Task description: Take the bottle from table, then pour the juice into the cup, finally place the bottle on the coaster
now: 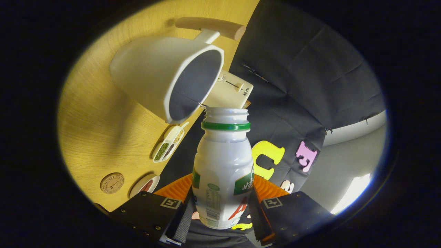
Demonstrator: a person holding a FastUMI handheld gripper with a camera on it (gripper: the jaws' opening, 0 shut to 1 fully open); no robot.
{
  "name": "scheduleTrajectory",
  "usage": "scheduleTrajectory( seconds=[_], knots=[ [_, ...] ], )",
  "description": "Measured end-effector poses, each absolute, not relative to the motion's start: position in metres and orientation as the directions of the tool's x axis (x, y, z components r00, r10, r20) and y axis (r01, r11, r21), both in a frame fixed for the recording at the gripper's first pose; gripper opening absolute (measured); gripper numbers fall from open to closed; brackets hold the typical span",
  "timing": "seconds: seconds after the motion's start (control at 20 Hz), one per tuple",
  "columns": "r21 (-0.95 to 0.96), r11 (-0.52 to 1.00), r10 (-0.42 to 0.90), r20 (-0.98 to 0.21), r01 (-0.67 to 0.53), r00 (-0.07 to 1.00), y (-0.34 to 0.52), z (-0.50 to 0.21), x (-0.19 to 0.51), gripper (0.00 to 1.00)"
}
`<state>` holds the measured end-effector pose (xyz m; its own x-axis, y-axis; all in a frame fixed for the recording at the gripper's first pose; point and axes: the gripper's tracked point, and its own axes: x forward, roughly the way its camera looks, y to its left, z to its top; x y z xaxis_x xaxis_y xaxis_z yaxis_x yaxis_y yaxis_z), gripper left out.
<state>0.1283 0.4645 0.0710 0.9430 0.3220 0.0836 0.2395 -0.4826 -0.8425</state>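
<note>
A white plastic bottle [222,172] with a green neck ring and no cap sits between my two fingers, and my gripper [220,210] is shut on its body. The whole view is rolled over, so the wooden table [93,117] stands almost on edge. The bottle's open mouth is just below the rim of a white cup [168,74] with a wooden handle, which stands on the table just beyond the fingers. A round cork coaster [112,183] lies on the table, close to my left finger.
A cream box-shaped appliance [231,91] stands behind the cup. A white divided dish of beans [168,143] and a small white dish [146,185] lie on the table between cup and coaster. The table edge runs close by the bottle.
</note>
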Motion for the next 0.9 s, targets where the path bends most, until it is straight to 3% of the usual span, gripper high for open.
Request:
scheduleTrajectory(
  seconds=[0.55, 0.9],
  knots=[
    [-0.931, -0.346, 0.278, 0.017, 0.117, 0.961, 0.452, 0.047, 0.138, 0.71],
    [-0.996, -0.074, 0.281, -0.063, -0.044, 0.958, 0.454, 0.026, 0.134, 0.71]
  ],
)
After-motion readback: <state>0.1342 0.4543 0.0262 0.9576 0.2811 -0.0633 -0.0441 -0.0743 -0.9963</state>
